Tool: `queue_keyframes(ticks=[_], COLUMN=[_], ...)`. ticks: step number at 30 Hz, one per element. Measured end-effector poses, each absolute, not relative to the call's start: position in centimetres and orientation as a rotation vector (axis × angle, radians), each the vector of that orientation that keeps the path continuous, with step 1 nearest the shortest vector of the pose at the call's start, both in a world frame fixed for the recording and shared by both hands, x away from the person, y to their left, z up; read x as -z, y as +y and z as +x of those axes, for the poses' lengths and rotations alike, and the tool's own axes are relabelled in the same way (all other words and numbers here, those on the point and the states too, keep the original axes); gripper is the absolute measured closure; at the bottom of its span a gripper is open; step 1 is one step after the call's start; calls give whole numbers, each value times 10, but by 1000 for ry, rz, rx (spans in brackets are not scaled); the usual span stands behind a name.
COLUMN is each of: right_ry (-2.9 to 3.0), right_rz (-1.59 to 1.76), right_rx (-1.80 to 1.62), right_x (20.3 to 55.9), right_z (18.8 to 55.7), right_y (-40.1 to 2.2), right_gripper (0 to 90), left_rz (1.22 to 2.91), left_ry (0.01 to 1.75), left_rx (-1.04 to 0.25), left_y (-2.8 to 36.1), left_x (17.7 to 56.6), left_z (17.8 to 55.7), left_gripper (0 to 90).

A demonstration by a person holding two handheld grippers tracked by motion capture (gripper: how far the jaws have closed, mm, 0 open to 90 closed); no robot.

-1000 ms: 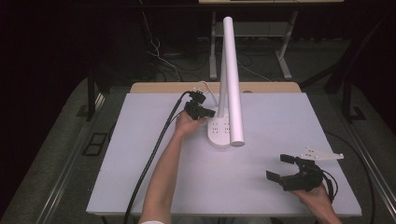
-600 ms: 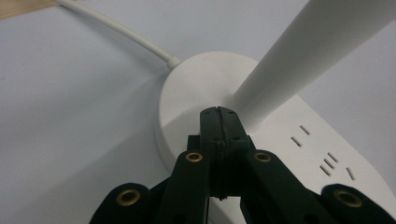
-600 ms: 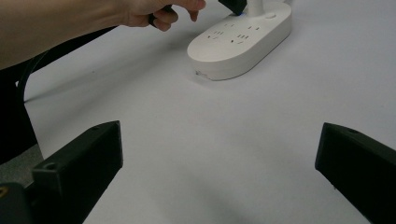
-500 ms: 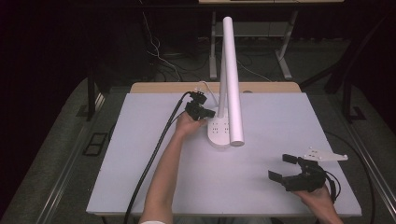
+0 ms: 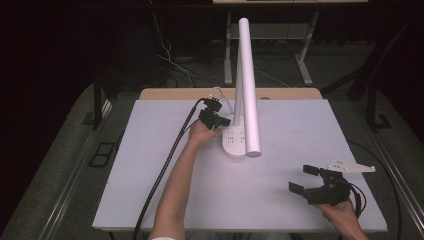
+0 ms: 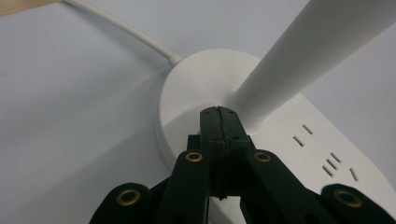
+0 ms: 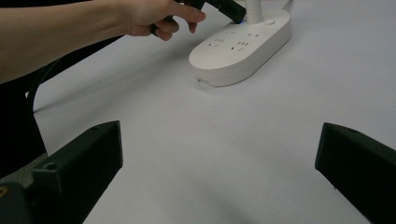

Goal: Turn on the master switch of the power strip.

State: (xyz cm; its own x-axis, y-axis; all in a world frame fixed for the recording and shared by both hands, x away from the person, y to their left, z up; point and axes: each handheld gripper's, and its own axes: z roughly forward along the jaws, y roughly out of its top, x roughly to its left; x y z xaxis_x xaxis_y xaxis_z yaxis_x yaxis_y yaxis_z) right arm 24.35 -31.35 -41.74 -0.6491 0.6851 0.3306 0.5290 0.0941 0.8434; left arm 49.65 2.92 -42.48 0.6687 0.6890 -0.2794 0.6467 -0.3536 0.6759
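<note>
Left gripper (image 5: 223, 121): black, hard plastic, jaws pressed flat together with nothing between them. Its tip sits at the foot of the lamp's stem, on the round end of the white oval plastic lamp base (image 5: 235, 142); from the left gripper view it looks to be touching the smooth top surface, though contact cannot be confirmed at this angle. A small blue glow shows at the tip in the right gripper view.

Lamp base: glossy white, low and pill-shaped, with several slotted sockets set into the flat top. It stands on the table a little left of centre, towards the far edge. A white cylindrical tube lamp arm (image 5: 248, 80) rises from its far end and leans over it towards the near side. A thin white round power cable (image 6: 122, 30) leaves the base's far side.

Right gripper (image 5: 307, 178): black, jaws spread wide, empty, low over the table at the near right corner, well apart from the base. A grey three-cornered plate is on top of it.

Surface: matte pale lavender-white sheet covering the table (image 5: 290, 205), with a strip of light wood showing along the far edge. A thick black cable trails from the left gripper off the near edge.

Room: dark, grey carpeted floor, cables and metal table legs beyond.
</note>
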Motion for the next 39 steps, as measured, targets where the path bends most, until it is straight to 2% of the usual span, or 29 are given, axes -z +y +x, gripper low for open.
queue_keyframes(ticks=[6, 9, 11, 25, 26, 28, 30, 39], right_ry=[2211, 2209, 2209, 2200, 2201, 2198, 2197, 2197], right_rz=[1239, 1244, 1244, 1247, 1247, 1250, 1255, 1262], right_rx=[-1598, -1600, -1603, -1613, -1614, -1615, -1617, -1616], right_x=[418, 418, 418, 419, 419, 419, 419, 419], right_z=[244, 245, 245, 246, 246, 246, 246, 247], right_y=[-314, -313, -313, -315, -315, -315, -315, -315], right_gripper=[3, 3, 3, 3, 3, 3, 3, 3], left_rz=[2130, 2094, 2126, 2091, 2139, 2090, 2137, 2124], left_ry=[978, 985, 967, 908, 877, 895, 856, 847], left_rx=[-85, -101, -136, -159, -169, -165, -178, -205], left_y=[33, 29, 29, 31, 35, 33, 39, 53], left_x=[423, 422, 421, 409, 406, 401, 395, 376], left_z=[496, 493, 493, 488, 489, 485, 485, 477], left_gripper=[900, 900, 900, 900, 900, 900, 900, 899])
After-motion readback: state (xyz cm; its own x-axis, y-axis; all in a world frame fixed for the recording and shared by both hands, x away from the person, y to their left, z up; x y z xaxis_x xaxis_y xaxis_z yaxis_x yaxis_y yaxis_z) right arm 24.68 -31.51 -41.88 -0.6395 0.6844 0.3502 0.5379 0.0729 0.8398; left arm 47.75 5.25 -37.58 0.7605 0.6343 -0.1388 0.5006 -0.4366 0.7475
